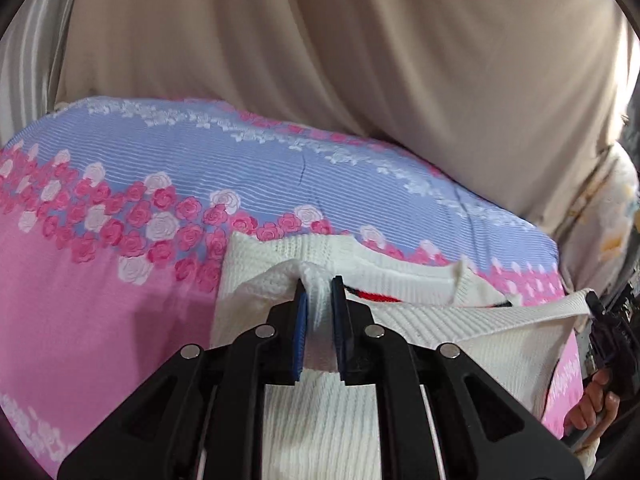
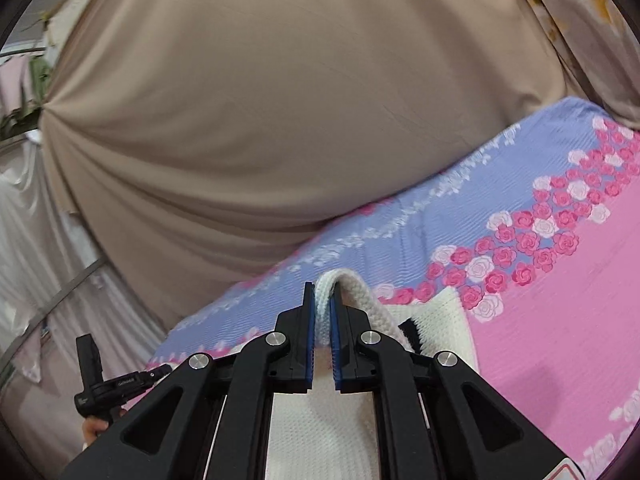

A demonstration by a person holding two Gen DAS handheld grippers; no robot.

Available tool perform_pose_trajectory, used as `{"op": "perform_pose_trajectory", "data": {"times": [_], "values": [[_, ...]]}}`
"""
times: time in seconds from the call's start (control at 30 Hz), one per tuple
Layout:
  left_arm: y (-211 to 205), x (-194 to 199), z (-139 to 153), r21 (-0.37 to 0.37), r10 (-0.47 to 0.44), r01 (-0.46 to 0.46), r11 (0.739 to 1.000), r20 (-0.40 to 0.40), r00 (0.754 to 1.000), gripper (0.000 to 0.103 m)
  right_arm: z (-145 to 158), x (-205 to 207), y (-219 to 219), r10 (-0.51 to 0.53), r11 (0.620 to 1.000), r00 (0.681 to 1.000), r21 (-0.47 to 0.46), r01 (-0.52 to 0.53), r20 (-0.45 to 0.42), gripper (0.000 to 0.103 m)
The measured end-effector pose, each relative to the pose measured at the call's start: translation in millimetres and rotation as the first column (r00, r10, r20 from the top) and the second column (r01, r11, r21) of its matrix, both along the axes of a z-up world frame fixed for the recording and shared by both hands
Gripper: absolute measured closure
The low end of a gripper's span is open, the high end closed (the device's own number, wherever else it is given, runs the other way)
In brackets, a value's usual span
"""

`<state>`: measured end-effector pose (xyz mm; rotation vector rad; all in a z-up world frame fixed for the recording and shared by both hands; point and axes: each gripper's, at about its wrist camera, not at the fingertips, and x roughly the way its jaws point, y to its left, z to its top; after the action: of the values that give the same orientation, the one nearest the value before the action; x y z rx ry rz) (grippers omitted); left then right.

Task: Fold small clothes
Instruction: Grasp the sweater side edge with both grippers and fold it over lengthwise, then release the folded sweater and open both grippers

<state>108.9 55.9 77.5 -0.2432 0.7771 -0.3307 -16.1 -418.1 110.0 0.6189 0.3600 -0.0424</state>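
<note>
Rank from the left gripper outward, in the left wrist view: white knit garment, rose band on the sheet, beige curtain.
1. White knit garment: clamped in the left gripper.
2. Rose band: on the sheet, ahead and left.
3. Beige curtain: behind the bed, farthest.

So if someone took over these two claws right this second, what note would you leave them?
Left claw: shut on a bunched edge of the white ribbed knit garment.
Right claw: shut on another folded edge of it.
The garment is partly lifted, its far part resting on the pink and lilac rose-print sheet.
Done: both edges gripped.
Left: lay the fold down, release, probably fold again.
</note>
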Motion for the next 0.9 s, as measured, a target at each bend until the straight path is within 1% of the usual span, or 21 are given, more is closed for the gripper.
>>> {"op": "perform_pose_trajectory", "data": {"times": [0.13,0.23,0.3,0.37,0.4,0.43,0.47,0.5,0.53,0.6,0.63,0.7,0.77,0.83,0.87,0.9], "values": [[-9.6,36.0,-26.2,0.037,0.031,-0.029,0.999,-0.062,0.998,0.092,-37.6,45.7,-16.7,-0.033,0.998,0.991,0.043,0.038,-0.128,0.096],[-10.2,49.8,-42.9,0.034,0.050,-0.047,0.998,-0.098,0.994,0.092,-60.9,66.5,-22.5,-0.046,0.996,0.973,0.066,0.062,-0.226,0.096],[-9.3,53.7,-49.3,0.021,0.048,-0.046,0.999,-0.106,0.993,0.090,-67.4,70.5,-24.8,-0.050,0.994,0.967,0.081,0.072,-0.250,0.095],[-8.4,52.8,-48.2,0.005,0.040,-0.040,0.999,-0.095,0.995,0.087,-64.5,68.3,-22.7,-0.049,0.995,0.968,0.070,0.069,-0.247,0.092],[-7.1,51.4,-46.1,-0.006,0.036,-0.037,0.999,-0.092,0.995,0.081,-57.8,63.4,-19.3,-0.056,0.997,0.969,0.046,0.070,-0.240,0.084],[-6.1,47.2,-41.8,-0.020,0.034,-0.035,0.999,-0.086,0.996,0.071,-50.2,55.2,-16.0,-0.078,0.996,0.971,0.016,0.084,-0.228,0.069],[-4.2,41.6,-35.9,-0.030,0.035,-0.038,0.999,-0.076,0.996,0.064,-41.4,43.4,-12.3,-0.105,0.994,0.973,-0.024,0.102,-0.208,0.062],[0.1,32.5,-27.9,-0.029,0.048,-0.050,0.998,-0.057,0.997,0.046,-33.4,28.4,-8.0,-0.129,0.990,0.974,-0.075,0.117,-0.186,0.050],[3.8,21.1,-20.0,-0.021,0.070,-0.071,0.997,-0.035,0.997,0.026,-27.8,14.5,-3.9,-0.144,0.985,0.973,-0.120,0.123,-0.180,0.046],[14.8,-8.5,-8.0,-0.014,0.095,-0.095,0.995,0.009,0.995,0.010,-26.0,-19.2,5.2,-0.169,0.969,0.962,-0.213,0.123,-0.213,0.040],[21.2,-23.9,-7.0,-0.008,0.101,-0.101,0.995,0.011,0.995,0.010,-30.3,-34.6,8.3,-0.168,0.965,0.957,-0.236,0.112,-0.235,0.038],[33.0,-50.3,-14.9,0.010,0.092,-0.092,0.996,-0.032,0.995,0.010,-48.0,-64.7,12.2,-0.139,0.967,0.948,-0.244,0.068,-0.286,0.037],[47.0,-79.3,-35.1,0.004,0.094,-0.094,0.996,-0.102,0.990,0.010,-70.5,-92.8,14.3,-0.103,0.978,0.934,-0.207,0.032,-0.342,0.037],[54.4,-97.9,-52.8,-0.010,0.107,-0.110,0.994,-0.168,0.980,0.010,-93.5,-113.3,19.1,-0.065,0.988,0.909,-0.153,0.002,-0.412,0.037],[60.0,-107.4,-61.4,-0.032,0.114,-0.122,0.992,-0.195,0.974,0.011,-100.9,-116.8,20.1,-0.054,0.991,0.903,-0.137,-0.005,-0.426,0.037],[63.7,-111.6,-65.6,-0.051,0.114,-0.128,0.991,-0.208,0.971,0.013,-105.5,-121.1,23.5,-0.043,0.992,0.906,-0.128,-0.012,-0.422,0.036]]}}
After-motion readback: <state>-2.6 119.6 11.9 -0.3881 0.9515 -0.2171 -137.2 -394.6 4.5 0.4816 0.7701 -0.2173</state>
